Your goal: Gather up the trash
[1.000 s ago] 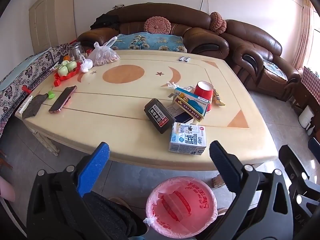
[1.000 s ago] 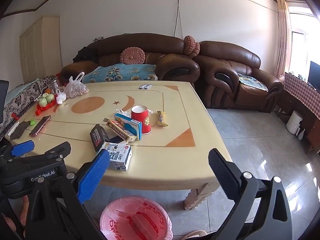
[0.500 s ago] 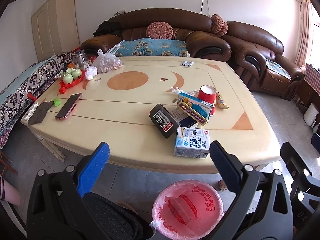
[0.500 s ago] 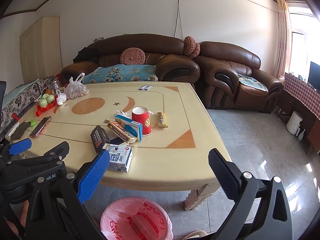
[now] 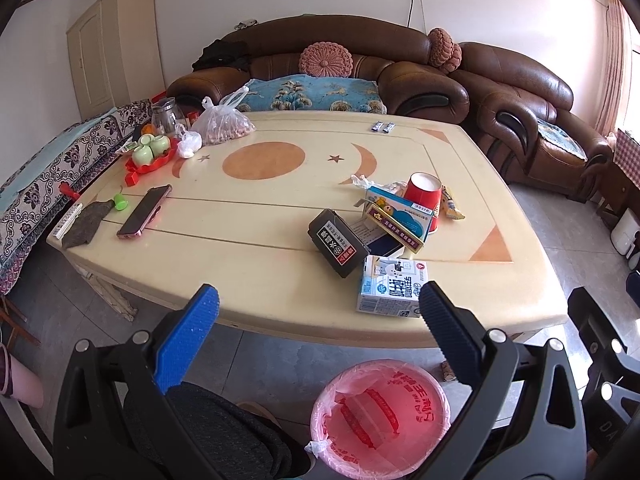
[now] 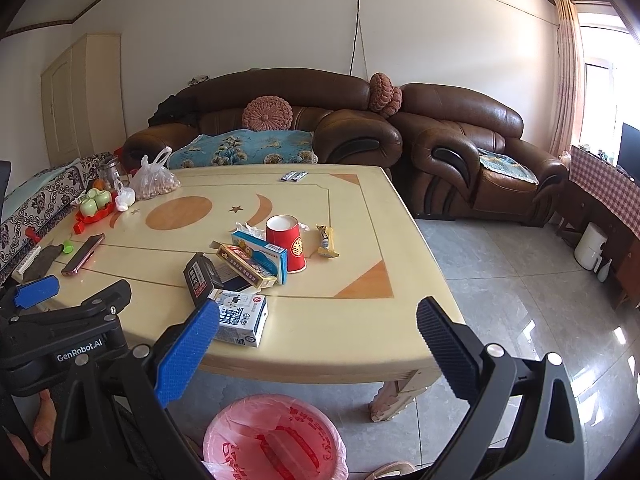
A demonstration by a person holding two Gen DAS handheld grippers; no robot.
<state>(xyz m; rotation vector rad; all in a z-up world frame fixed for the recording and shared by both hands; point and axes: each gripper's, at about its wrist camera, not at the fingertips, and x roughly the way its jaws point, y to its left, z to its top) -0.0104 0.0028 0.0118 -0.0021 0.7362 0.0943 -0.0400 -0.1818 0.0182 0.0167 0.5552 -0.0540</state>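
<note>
The table point(image 5: 256, 264) is seen carrying a trash cluster near its front edge: milk carton point(image 5: 391, 285), black box point(image 5: 337, 242), red cup point(image 5: 425, 199). Below that edge the pink-lined bin point(image 5: 381, 416) is placed. Left gripper point(image 5: 318, 312) and right gripper point(image 6: 316, 332) are held wide apart-jawed, nothing gripped.

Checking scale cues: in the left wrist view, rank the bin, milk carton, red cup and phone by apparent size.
1. Bin, nearest the camera.
2. Milk carton.
3. Red cup and phone: too alike to rank.

"GenRobot.AI" on left gripper point(image 6: 36, 294) body (box and bin txt unreadable).
</note>
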